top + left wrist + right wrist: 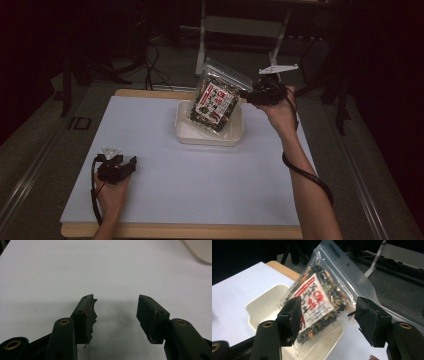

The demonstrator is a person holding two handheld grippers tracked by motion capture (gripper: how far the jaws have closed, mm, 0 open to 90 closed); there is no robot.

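Lower left of the high view: the left gripper point(131, 162) is resting low over the white table point(165, 190), held by the left hand point(111, 192), with its cable looping down beside the wrist. In the left gripper view its jaws are standing wide apart with nothing between them, only bare white surface and their shadow; a corner of the cream tray point(200, 251) is showing at the upper right of that frame. Centre of the high view: the tray point(186, 135) is sitting on the far half of the table, and the clear bag of dried mix point(215, 97), with its red and white label, is standing tilted in it, its top rising above the rim. Upper right: the right gripper point(243, 94) is hovering at the bag's right edge, the right hand point(280, 110) behind it. In the right gripper view the jaws are spread, framing the bag point(319, 300) without pinching it. Beyond the table, grey floor, cables and the legs of stands are fading into a dark room.
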